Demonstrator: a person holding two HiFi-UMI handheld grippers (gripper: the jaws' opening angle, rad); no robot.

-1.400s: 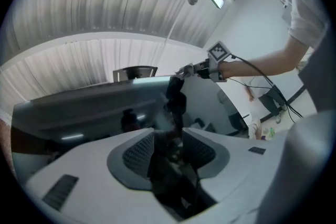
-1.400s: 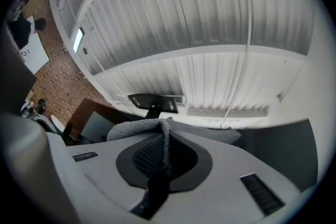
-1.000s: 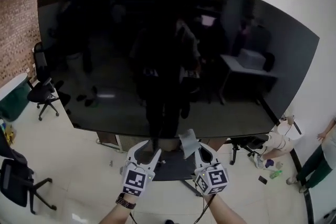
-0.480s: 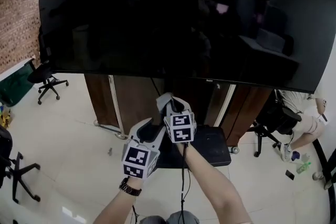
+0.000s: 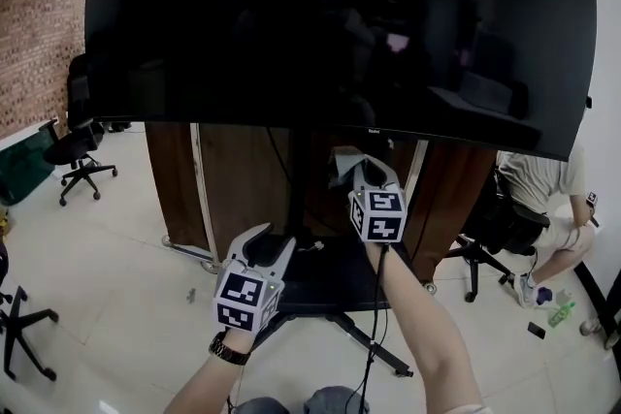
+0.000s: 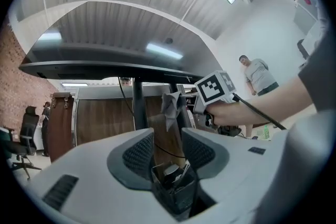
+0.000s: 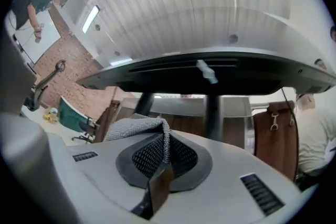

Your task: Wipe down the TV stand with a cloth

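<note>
So I'm holding the cloth (image 7: 131, 127) in my right gripper (image 5: 363, 172), jaws clamped tight on one folded edge of it, and the loose part is bunching out past the tips. It's sitting up near the stand's post, just under the bottom edge of the TV (image 5: 340, 24). I can't tell if it's touching anything. My left gripper (image 5: 268, 247) is hanging lower down, jaws apart with nothing between them.

Cloth-wise, it's looking like a grey knit microfibre sort of thing, so I'm guessing super light and floppy, with no stiffness at all. Pinching it by an edge means the free part is going to be flopping about. I'm thinking a bite nearer the middle of a fold would be giving me a fatter wad to press with. It's not slippery, I'd say, and the weave seems to be catching on the ribbed faces of the jaws fine.

Surface: the TV stand (image 5: 296, 184) is a dark upright post going down to a flat black base (image 5: 330, 284), with legs spreading over the floor (image 5: 116, 247). It's probably smooth metal, so the cloth should be sliding easily. A thin cable (image 5: 277, 150) is hanging beside the post, and I'm reckoning that could snag.

Room: pale tiled floor and wooden panels (image 5: 243, 184) right behind the stand. There's a brick wall (image 5: 39, 44) and an office chair (image 5: 82, 155) off to the left, and a person (image 5: 539, 184) sitting over on the right, well apart from me.
</note>
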